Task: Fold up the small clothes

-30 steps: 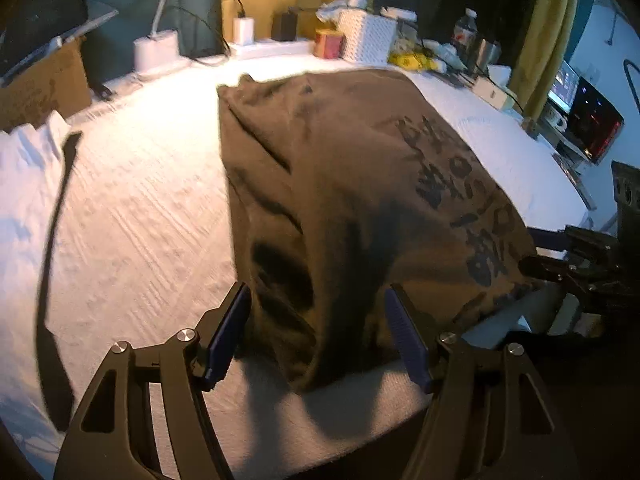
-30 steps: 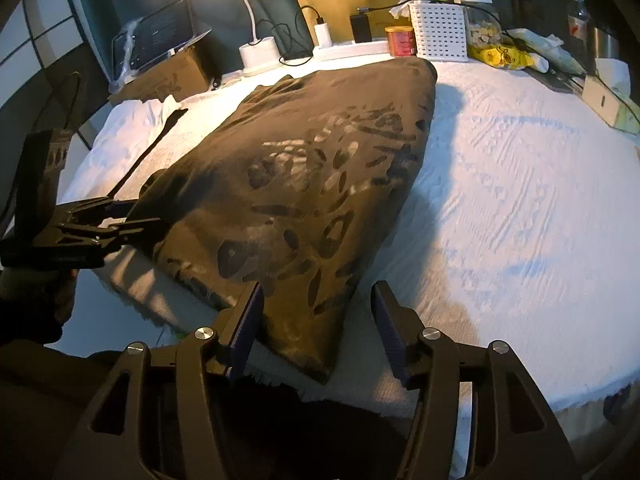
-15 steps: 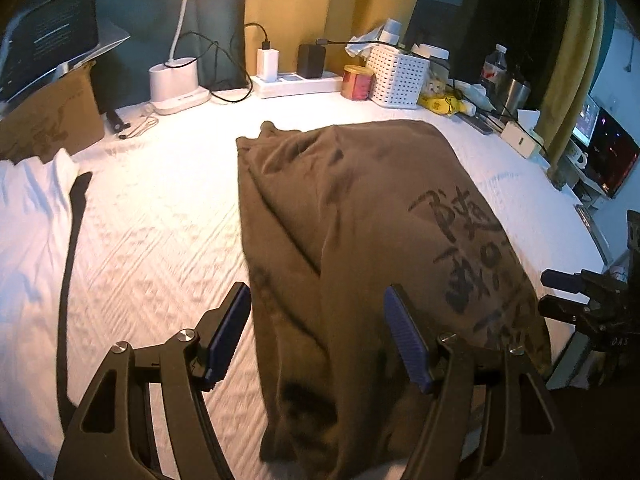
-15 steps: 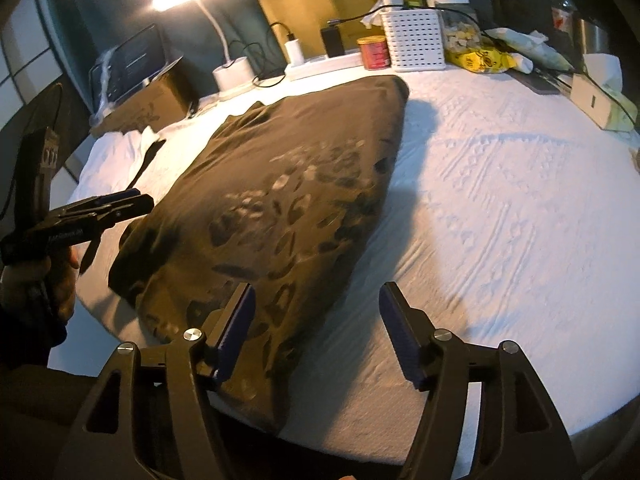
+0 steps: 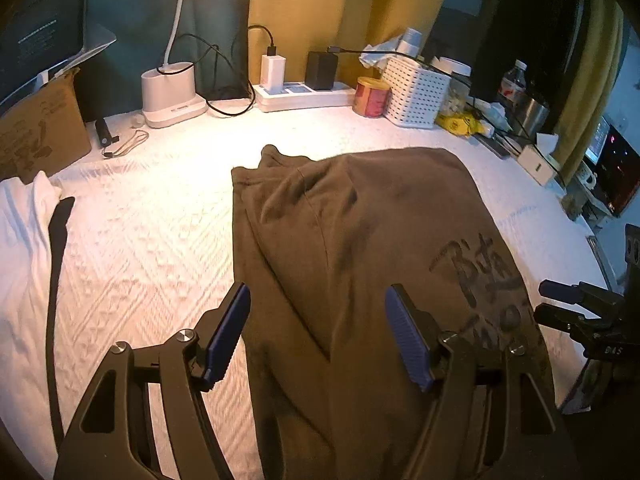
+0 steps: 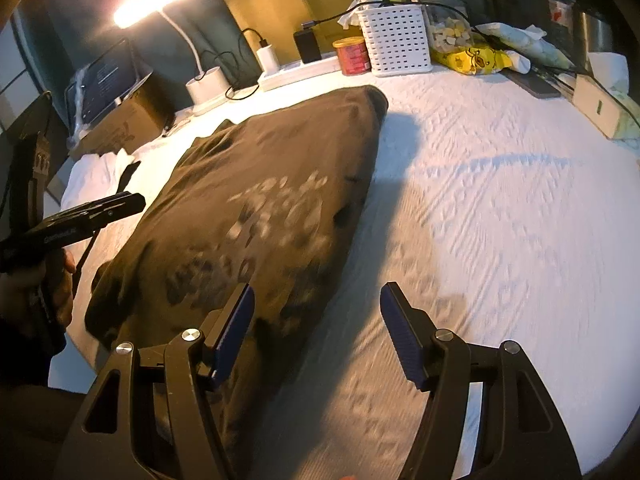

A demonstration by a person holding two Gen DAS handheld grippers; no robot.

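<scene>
The soft, limp olive-brown printed cotton shirt (image 5: pixel 360 264) lies flat beneath the spread, empty left gripper (image 5: pixel 318 336) and left of the right gripper (image 6: pixel 316 332), whose empty jaws have just been widening; likeliest hold: a hem corner.

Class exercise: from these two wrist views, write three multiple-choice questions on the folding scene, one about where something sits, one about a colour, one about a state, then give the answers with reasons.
1. Where is the white perforated basket?
A. at the table's far edge, beside the red tin
B. on the garment
C. on the floor

2. What colour is the garment?
A. white
B. olive-brown
C. red

3. What is the lamp's state?
A. off
B. tipped over
C. lit

Answers:
1 A: the basket stands next to the red tin.
2 B: the garment is olive-brown with dark print.
3 C: the lamp glows brightly.
</scene>
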